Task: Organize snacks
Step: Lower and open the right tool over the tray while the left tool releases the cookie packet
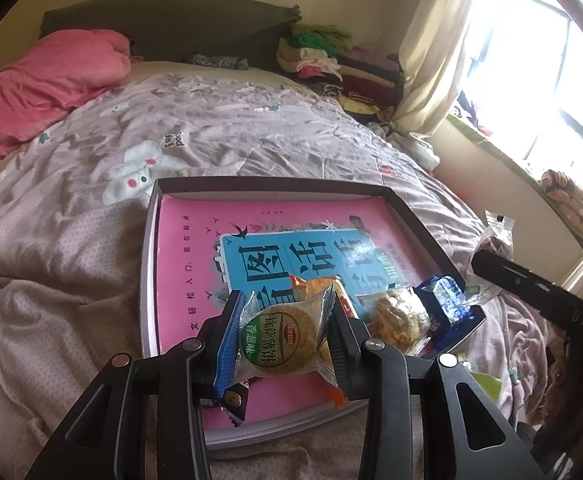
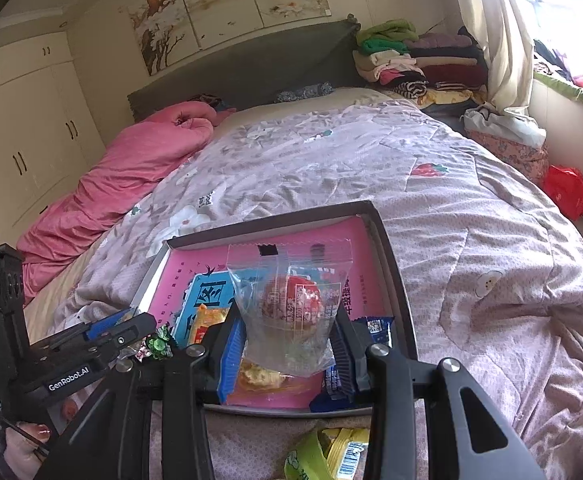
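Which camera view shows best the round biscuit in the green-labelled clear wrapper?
The left wrist view: the round biscuit in the green-labelled clear wrapper sits clamped in the left tool, label readable. The right wrist view does not clearly show it.

A shallow dark-rimmed cardboard box tray (image 1: 419,216) lies on the lilac printed quilt (image 1: 251,128) that covers the bed. In it, at its near end, lie an orange snack packet (image 1: 311,284), a clear-wrapped crumbly pastry (image 1: 397,318) to its right, and a blue-wrapped snack (image 1: 447,300) at the near right corner. Above that near end, the left claw (image 1: 285,340) grips a round green-labelled biscuit packet (image 1: 285,338), and the right claw (image 2: 287,344) grips a clear bag with a red-wrapped round cake (image 2: 291,300). A rumpled pink duvet (image 1: 39,84) lies at the bed's far left, and folded clothes (image 1: 323,56) are stacked at its far right. Yellow-green snack packets (image 2: 327,456) lie on the quilt before the tray.
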`<act>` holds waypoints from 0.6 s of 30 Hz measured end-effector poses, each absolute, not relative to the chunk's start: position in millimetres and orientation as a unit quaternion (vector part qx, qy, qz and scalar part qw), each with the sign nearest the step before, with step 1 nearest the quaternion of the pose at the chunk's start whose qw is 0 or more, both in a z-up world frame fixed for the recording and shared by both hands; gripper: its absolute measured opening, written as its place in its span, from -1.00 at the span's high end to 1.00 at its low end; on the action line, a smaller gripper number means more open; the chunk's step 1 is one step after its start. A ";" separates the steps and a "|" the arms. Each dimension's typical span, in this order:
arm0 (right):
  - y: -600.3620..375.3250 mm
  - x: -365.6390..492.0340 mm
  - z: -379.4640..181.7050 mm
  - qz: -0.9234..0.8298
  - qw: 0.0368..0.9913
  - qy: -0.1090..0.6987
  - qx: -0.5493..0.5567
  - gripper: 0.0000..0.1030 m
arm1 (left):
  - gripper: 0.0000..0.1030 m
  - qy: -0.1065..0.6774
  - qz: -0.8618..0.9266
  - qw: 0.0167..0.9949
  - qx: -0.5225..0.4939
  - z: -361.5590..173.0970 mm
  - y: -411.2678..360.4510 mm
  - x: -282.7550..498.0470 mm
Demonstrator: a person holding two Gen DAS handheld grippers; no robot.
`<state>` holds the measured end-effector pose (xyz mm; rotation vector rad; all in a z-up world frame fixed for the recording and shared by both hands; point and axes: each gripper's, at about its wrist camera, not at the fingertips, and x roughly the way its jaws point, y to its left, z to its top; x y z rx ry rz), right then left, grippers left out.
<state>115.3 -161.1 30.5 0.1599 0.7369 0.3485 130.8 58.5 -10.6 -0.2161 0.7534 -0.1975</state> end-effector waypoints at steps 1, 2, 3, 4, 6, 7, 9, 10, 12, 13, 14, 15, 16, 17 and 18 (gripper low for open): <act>-161.7 115.3 30.0 0.170 0.914 0.359 0.080 0.22 | 0.21 0.369 -0.097 0.919 -0.104 -11.7 57.8 131.7; -162.3 115.6 29.8 0.170 0.914 0.359 0.082 0.22 | 0.21 0.370 -0.097 0.918 -0.103 -13.1 57.0 131.8; -162.6 115.9 29.8 0.170 0.914 0.359 0.083 0.22 | 0.21 0.372 -0.097 0.918 -0.100 -14.3 55.9 131.9; -163.2 116.1 29.8 0.170 0.914 0.359 0.085 0.22 | 0.21 0.372 -0.097 0.918 -0.096 -15.1 54.9 131.9; -163.4 116.2 29.6 0.170 0.914 0.358 0.085 0.22 | 0.21 0.372 -0.099 0.918 -0.093 -15.8 53.8 132.2; -163.6 116.1 29.3 0.170 0.914 0.358 0.085 0.22 | 0.21 0.372 -0.101 0.918 -0.091 -15.9 53.0 132.2; -164.0 116.2 29.0 0.169 0.914 0.359 0.085 0.22 | 0.21 0.373 -0.105 0.918 -0.085 -17.1 50.6 132.2; -163.9 116.5 28.6 0.168 0.914 0.361 0.085 0.22 | 0.21 0.374 -0.106 0.918 -0.084 -17.7 49.7 132.4; -164.3 117.9 26.3 0.165 0.913 0.365 0.083 0.22 | 0.21 0.374 -0.111 0.917 -0.078 -18.0 46.5 131.8; -164.4 118.2 24.8 0.164 0.912 0.367 0.081 0.22 | 0.21 0.374 -0.113 0.917 -0.075 -17.9 44.6 131.3; -164.2 118.4 23.1 0.162 0.912 0.369 0.078 0.22 | 0.21 0.374 -0.116 0.917 -0.072 -17.9 43.3 131.2; -164.1 117.9 21.4 0.161 0.912 0.370 0.076 0.22 | 0.21 0.375 -0.118 0.917 -0.072 -18.3 42.2 131.2; -163.6 118.1 19.7 0.161 0.911 0.372 0.074 0.22 | 0.21 0.376 -0.121 0.916 -0.072 -18.9 41.4 131.4; -163.0 118.0 18.1 0.160 0.911 0.373 0.071 0.22 | 0.21 0.377 -0.123 0.915 -0.071 -19.5 40.7 131.6; -162.4 118.1 16.5 0.160 0.911 0.374 0.069 0.22 | 0.21 0.378 -0.125 0.915 -0.071 -20.2 39.9 132.1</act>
